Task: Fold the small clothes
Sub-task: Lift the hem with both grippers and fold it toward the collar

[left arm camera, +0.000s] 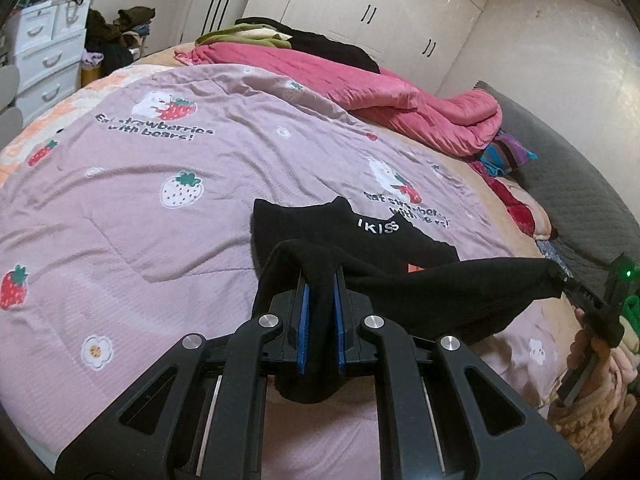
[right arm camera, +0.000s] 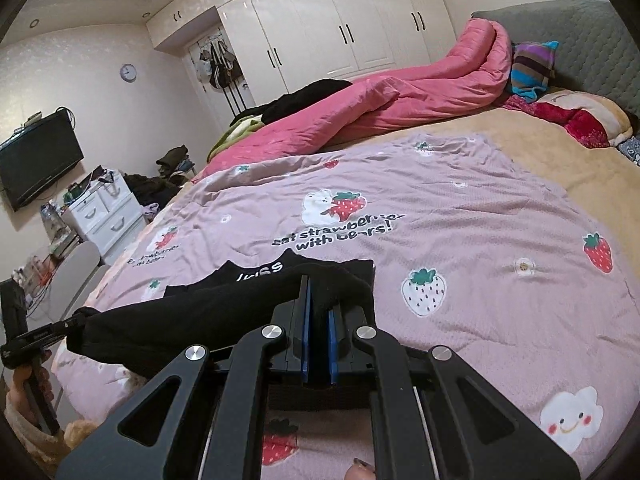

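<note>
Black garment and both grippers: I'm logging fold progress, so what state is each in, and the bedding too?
Black garment: near edge lifted, far part lying on the quilt.
Left gripper: shut on garment.
Right gripper: shut on garment.
Strawberry quilt: spread flat, wrinkled.
Pink duvet: bunched up.
Wardrobe doors: closed.

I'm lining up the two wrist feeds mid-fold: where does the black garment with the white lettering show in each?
Left wrist: black garment at lower centre, its near edge pinched in the left gripper, stretching right to the right gripper.
Right wrist: lower left of centre, pinched in the right gripper.
Shared landmark: pink rolled quilt.
</note>
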Demonstrator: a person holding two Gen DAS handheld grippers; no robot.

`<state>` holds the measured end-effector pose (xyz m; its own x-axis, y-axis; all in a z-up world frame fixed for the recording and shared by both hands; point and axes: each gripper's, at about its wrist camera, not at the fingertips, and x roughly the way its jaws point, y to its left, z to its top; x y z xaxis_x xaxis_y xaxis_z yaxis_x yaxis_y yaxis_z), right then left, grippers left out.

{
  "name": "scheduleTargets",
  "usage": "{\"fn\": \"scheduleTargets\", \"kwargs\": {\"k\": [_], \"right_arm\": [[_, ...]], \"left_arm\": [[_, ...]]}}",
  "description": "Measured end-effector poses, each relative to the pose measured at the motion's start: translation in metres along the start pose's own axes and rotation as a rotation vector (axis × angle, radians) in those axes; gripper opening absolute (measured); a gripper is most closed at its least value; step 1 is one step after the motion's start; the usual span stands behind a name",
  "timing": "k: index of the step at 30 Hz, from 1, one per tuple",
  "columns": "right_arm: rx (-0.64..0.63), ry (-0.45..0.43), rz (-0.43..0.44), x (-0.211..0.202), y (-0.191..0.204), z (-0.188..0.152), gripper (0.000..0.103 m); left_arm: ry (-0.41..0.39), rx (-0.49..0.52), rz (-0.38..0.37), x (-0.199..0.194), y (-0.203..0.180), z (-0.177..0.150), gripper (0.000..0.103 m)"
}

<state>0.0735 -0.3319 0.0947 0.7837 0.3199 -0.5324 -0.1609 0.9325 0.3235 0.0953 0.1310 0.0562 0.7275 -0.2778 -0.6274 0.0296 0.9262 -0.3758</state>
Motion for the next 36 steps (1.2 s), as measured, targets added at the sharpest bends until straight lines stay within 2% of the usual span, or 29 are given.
{"fn": "scheduleTargets", "kwargs": {"k": [9,22,25,26,27,28,29,30,31,36], "right_arm": [[0.016,0.03,-0.016,0.03,-0.006,0.004,0.006],[-0.01,0.093,-0.061,0.077,-0.008,0.009,0.006],[-0.012,0.107,-0.069,0.087,-0.008,0.009,0.007],[-0.012,0.118,-0.072,0.091,-0.008,0.009,0.008],[-0.012,0.125,-0.078,0.093,-0.008,0.009,0.01],[-0.012,0.133,-0.088,0.096,-0.008,0.007,0.019],[-0.012,0.132,-0.091,0.096,-0.007,0.006,0.043],[-0.012,0.123,-0.089,0.094,-0.006,0.005,0.053],[-0.012,0.11,-0.085,0.091,-0.005,0.004,0.056],[-0.058,0.105,-0.086,0.083,0.001,-0.005,0.056]], "left_arm": [[0.02,-0.024,0.009,0.027,0.007,0.014,0.004],[0.065,-0.017,0.064,0.069,0.017,0.026,0.005],[0.073,-0.027,0.078,0.077,0.021,0.027,0.007],[0.073,-0.03,0.087,0.079,0.022,0.028,0.008],[0.068,-0.031,0.104,0.08,0.023,0.029,0.013],[0.064,-0.033,0.109,0.08,0.025,0.029,0.019],[0.059,-0.039,0.107,0.078,0.026,0.029,0.02],[0.055,-0.042,0.108,0.077,0.027,0.029,0.02],[0.049,-0.039,0.117,0.074,0.028,0.028,0.021],[0.025,-0.032,0.115,0.062,0.025,0.02,0.022]]}}
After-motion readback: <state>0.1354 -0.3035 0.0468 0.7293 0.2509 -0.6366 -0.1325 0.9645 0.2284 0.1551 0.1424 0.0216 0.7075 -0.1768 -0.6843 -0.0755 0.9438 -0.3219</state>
